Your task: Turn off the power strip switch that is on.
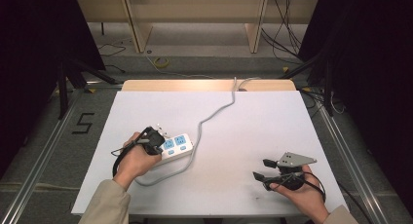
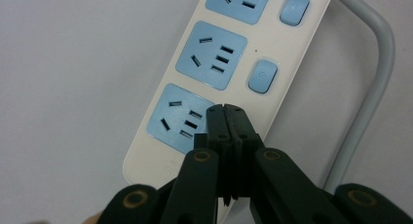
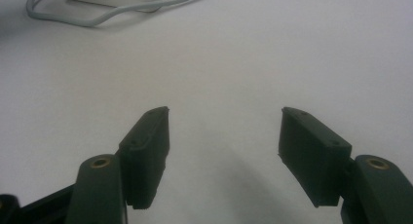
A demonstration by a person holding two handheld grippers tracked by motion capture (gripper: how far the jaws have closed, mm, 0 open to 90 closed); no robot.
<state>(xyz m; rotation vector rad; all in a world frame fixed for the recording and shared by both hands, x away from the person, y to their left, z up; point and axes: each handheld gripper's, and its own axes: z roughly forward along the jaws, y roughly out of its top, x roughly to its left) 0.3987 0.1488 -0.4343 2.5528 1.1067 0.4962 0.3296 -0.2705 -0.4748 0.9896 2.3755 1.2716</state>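
Left gripper point(image 2: 227, 118), jaws closed and empty, presses toward the white plastic power strip's point(image 2: 272, 46) nearest blue switch; right gripper point(image 3: 224, 151) idles wide open, empty. Switching seems unfinished.

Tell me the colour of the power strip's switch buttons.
Light blue buttons on the cream power strip, clearest in the left gripper view.

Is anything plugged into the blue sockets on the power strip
No, in the left gripper view the power strip shows three blue sockets with bare slots and no plug.
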